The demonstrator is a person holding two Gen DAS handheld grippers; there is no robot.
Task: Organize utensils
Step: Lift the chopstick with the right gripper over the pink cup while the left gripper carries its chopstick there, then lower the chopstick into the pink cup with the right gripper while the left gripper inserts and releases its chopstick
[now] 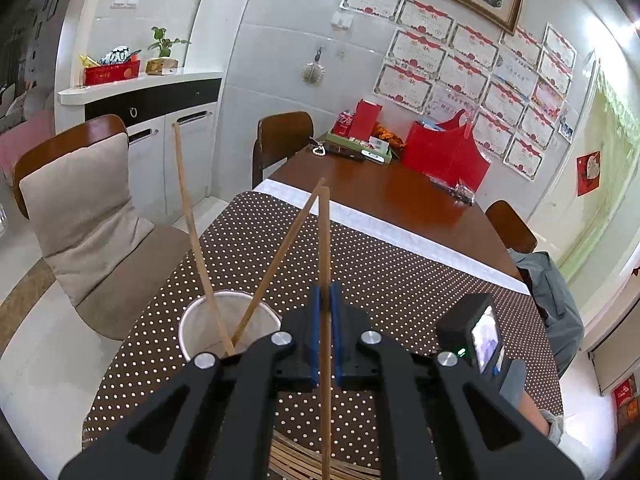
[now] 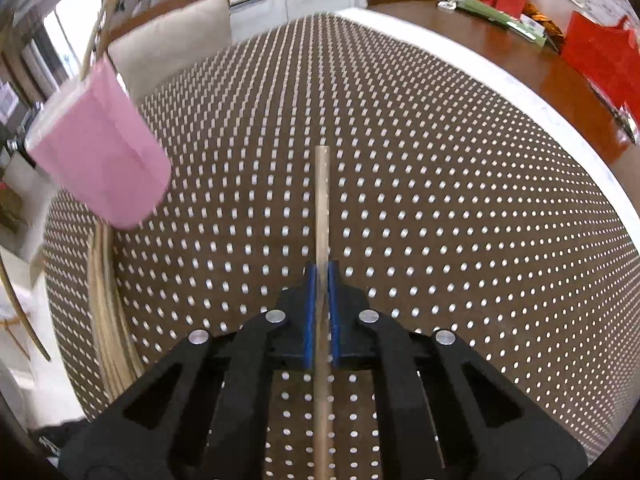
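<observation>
Left gripper (image 1: 328, 300): blue pads clamped on one wooden chopstick (image 1: 326, 264), long axis running straight ahead along the fingers, tip pointing forward and up, tail passing back under the body. Ahead-left, below: pink cup (image 1: 230, 322) holding two leaning chopsticks (image 1: 192, 224), tips splayed upward.

Right gripper (image 2: 321, 280): pads clamped on a second chopstick (image 2: 322, 208), axis straight forward over the dotted tablecloth (image 2: 440, 200). Cup (image 2: 100, 160) far left of it.
</observation>
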